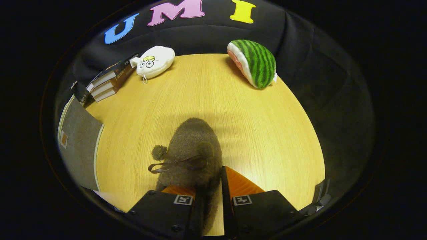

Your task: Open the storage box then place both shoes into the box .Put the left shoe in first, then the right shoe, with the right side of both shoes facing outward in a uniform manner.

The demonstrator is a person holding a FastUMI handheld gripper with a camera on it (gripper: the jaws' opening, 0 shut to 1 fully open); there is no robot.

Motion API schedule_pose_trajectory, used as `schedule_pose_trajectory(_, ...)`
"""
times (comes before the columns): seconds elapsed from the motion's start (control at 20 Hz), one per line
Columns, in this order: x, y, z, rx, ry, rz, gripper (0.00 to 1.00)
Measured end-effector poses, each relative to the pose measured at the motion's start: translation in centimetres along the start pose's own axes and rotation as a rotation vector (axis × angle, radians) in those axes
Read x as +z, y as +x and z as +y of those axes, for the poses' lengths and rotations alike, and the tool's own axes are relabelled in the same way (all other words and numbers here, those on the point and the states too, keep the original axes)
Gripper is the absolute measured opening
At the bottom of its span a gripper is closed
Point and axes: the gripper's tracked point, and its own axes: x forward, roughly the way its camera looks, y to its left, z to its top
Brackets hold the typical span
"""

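Note:
A fuzzy brown shoe [195, 146] with a brown ribbon bow and a small pompom hangs over the wooden table [260, 133], toe pointing away from me. My gripper [210, 186] is shut on the shoe's rear edge, with both fingers pressing the fuzzy material between them. The grey storage box [78, 143] stands to the left of the shoe, at the table's side; I cannot tell whether it is open.
A stack of books [108, 80] lies at the table's far left. A white plush toy [155, 61] sits beside it. A watermelon-slice plush [255, 61] rests at the far right. Black cloth walls surround the table.

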Motion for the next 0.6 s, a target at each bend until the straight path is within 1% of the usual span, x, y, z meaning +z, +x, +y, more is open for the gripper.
schedule_pose_trajectory(0.05,0.2,-0.1,-0.1,-0.011,0.011,-0.004,0.26)
schedule_pose_trajectory(0.1,0.3,-0.1,-0.2,-0.016,0.019,-0.010,0.26)
schedule_pose_trajectory(0.15,0.2,0.0,-0.3,-0.026,0.017,-0.013,0.17)
schedule_pose_trajectory(0.2,0.1,-0.3,-0.3,-0.023,0.021,-0.010,0.11)
schedule_pose_trajectory(0.4,0.4,-2.2,-0.6,-0.024,0.070,-0.012,0.11)
schedule_pose_trajectory(0.6,3.6,-6.2,1.5,0.017,0.092,-0.071,0.11)
